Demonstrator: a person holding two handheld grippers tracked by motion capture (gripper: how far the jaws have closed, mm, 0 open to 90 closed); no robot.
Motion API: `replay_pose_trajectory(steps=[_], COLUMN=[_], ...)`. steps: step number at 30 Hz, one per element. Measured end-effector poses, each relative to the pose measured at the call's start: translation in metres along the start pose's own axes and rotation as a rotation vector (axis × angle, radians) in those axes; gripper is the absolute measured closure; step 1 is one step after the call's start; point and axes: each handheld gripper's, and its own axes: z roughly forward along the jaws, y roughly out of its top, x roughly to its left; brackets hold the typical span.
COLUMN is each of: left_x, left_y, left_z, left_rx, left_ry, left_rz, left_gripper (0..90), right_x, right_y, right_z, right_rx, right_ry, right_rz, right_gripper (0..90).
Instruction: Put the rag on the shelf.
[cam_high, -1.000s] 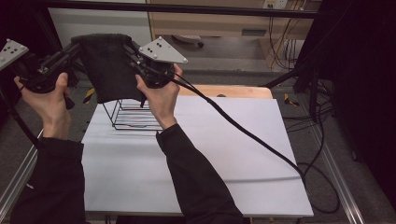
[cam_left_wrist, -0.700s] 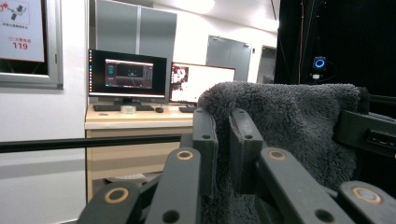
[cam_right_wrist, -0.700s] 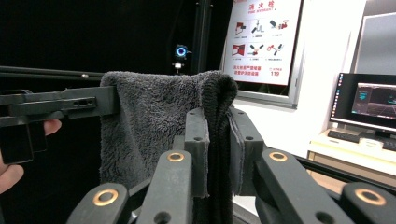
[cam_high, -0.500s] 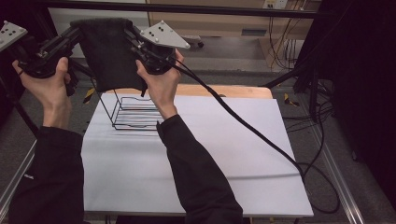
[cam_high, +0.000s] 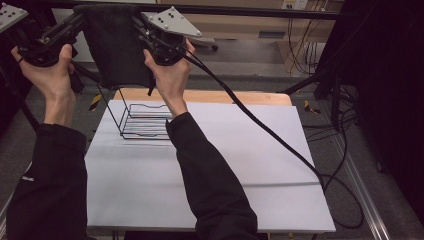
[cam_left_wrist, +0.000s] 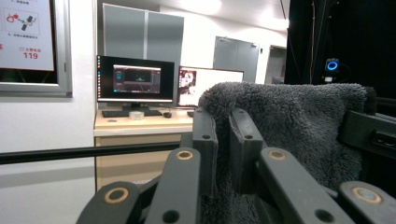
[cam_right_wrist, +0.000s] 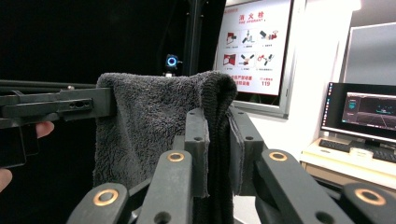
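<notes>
I've got the dark towel (cam_high: 117, 45) hanging up in the air, stretched between my two grippers above the far end of the worktop (cam_high: 210, 170). My left gripper (cam_left_wrist: 223, 140) has its jaws clamped on one top corner, and my right gripper (cam_right_wrist: 218, 140) pinches the other. Below the towel, a black wire rack (cam_high: 142, 120) sits on the white worktop.

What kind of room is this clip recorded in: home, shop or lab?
Most likely a lab or office set up for recording. A desk carries computer monitors and a keyboard, a fire-safety poster hangs on the wall, and the white table stands inside a dark frame with cables trailing around it.
</notes>
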Motion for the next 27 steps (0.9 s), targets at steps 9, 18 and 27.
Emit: replay_pose_trajectory(steps=[9,18,27], left_x=[0.008,0.012,0.021], left_y=[0.003,-0.004,-0.019], left_z=[0.01,0.018,0.026], left_rx=[0.004,0.004,0.018], left_ry=[-0.001,0.006,0.02], left_rz=[-0.019,-0.002,0.005], left_gripper=[82.3,82.4,82.3], right_x=[-0.004,-0.01,-0.011], right_y=[0.005,0.001,-0.011], right_z=[0.008,0.016,0.024], right_rx=[0.0,0.015,0.051], right_ry=[-0.006,-0.015,-0.017], right_rz=[-0.03,-0.058,-0.077], right_gripper=[80.1,80.1,80.0])
